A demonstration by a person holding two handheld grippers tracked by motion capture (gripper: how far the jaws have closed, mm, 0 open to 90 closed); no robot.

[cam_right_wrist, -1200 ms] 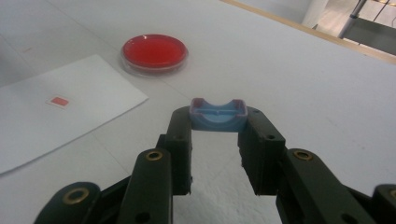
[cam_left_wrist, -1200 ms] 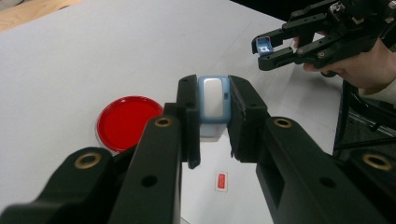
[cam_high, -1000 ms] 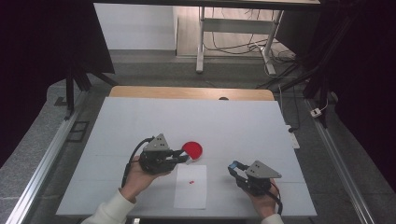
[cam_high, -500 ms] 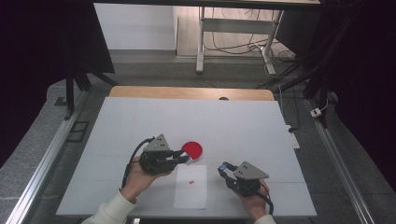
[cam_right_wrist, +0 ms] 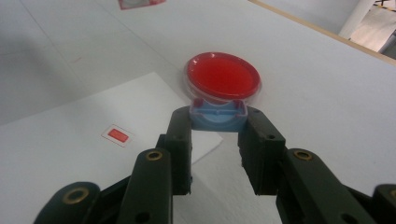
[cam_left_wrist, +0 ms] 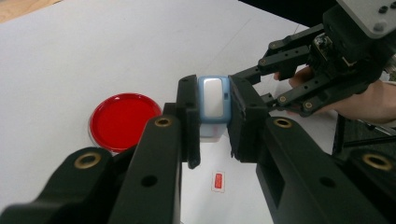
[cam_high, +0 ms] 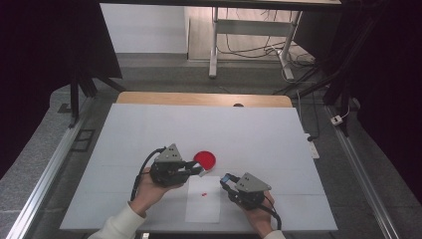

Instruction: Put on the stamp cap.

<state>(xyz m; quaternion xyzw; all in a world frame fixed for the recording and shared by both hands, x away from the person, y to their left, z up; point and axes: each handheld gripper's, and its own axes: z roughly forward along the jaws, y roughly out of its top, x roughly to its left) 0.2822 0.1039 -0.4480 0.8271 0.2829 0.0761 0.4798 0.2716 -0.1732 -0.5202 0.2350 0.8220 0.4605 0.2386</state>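
Note:
My left gripper (cam_left_wrist: 215, 116) is shut on a small light-blue case with a white face (cam_left_wrist: 214, 99), held just above the table. In the high view the left gripper (cam_high: 197, 170) sits beside a round red dish (cam_high: 204, 159). My right gripper (cam_right_wrist: 218, 123) is shut on a small blue open-topped piece (cam_right_wrist: 218, 116), pointing at the red dish (cam_right_wrist: 223, 77). In the high view the right gripper (cam_high: 227, 179) hovers at the right edge of a white paper sheet (cam_high: 203, 206). A tiny red label (cam_high: 204, 193) lies on that sheet.
The white table (cam_high: 259, 134) has open room behind and to both sides of the dish. Its wooden far edge (cam_high: 199, 98) and metal side rails (cam_high: 45, 174) bound it. A small card (cam_right_wrist: 135, 3) lies far off in the right gripper view.
The right gripper has slid left with the blue piece, closer to the paper and the left gripper. The left gripper has kept still.

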